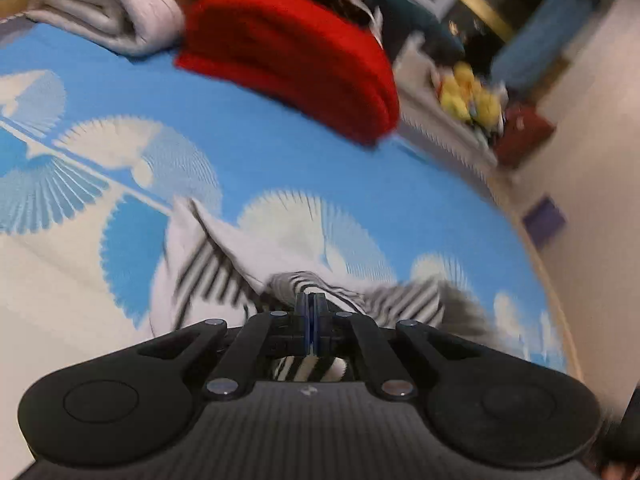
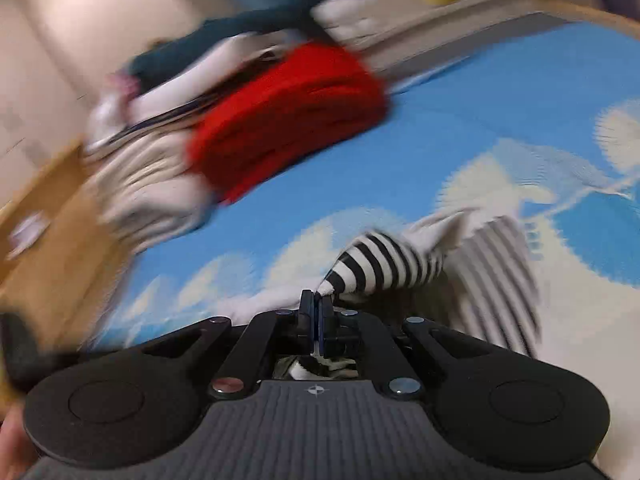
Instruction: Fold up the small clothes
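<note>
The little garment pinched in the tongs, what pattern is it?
Black and white stripes on the small garment, clearest in the right wrist view.

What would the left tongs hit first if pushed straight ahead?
The striped garment they are already shut on; past it, likely the blue cloud-print sheet, well short of the red folded cloth. Depth is blurred.

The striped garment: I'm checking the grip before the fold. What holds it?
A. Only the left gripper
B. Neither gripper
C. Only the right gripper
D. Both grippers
D: the left gripper and the right gripper are each shut on the striped garment, with its cloth pinched between the jaws.
</note>
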Demonstrator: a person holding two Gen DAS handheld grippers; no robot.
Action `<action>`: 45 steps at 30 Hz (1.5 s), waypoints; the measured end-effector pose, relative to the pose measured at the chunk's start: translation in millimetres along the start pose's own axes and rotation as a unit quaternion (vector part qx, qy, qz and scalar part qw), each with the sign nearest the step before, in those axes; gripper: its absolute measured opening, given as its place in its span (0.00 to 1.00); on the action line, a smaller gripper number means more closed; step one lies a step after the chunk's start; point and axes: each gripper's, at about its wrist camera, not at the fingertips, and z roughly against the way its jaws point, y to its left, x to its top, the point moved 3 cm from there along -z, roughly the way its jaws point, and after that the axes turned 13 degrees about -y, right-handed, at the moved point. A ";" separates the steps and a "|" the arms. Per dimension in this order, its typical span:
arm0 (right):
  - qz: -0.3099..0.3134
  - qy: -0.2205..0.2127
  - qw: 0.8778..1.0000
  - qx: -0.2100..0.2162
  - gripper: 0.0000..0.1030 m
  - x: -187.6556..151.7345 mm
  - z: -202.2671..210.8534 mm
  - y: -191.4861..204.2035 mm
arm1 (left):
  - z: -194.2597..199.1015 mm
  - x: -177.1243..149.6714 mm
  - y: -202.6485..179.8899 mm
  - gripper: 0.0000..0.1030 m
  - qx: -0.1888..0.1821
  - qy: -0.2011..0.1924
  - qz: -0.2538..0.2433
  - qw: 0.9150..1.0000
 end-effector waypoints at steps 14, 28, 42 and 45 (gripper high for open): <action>0.066 0.084 0.980 -0.169 0.54 -21.3 -34.7 -49.1 | -36.1 -43.4 18.8 0.51 0.045 0.160 0.054 0.985; -0.048 -0.033 0.995 -0.085 0.02 6.8 -24.4 -33.6 | -18.1 -7.9 -5.1 0.01 0.040 0.052 -0.062 0.996; -0.021 0.048 0.975 -0.218 0.02 -10.0 -16.8 -64.9 | -29.3 -33.0 10.7 0.01 0.042 0.159 -0.065 0.984; -0.031 0.127 0.973 -0.191 0.02 -32.2 -34.2 -72.2 | -37.7 -49.4 23.0 0.01 0.087 0.194 -0.088 0.973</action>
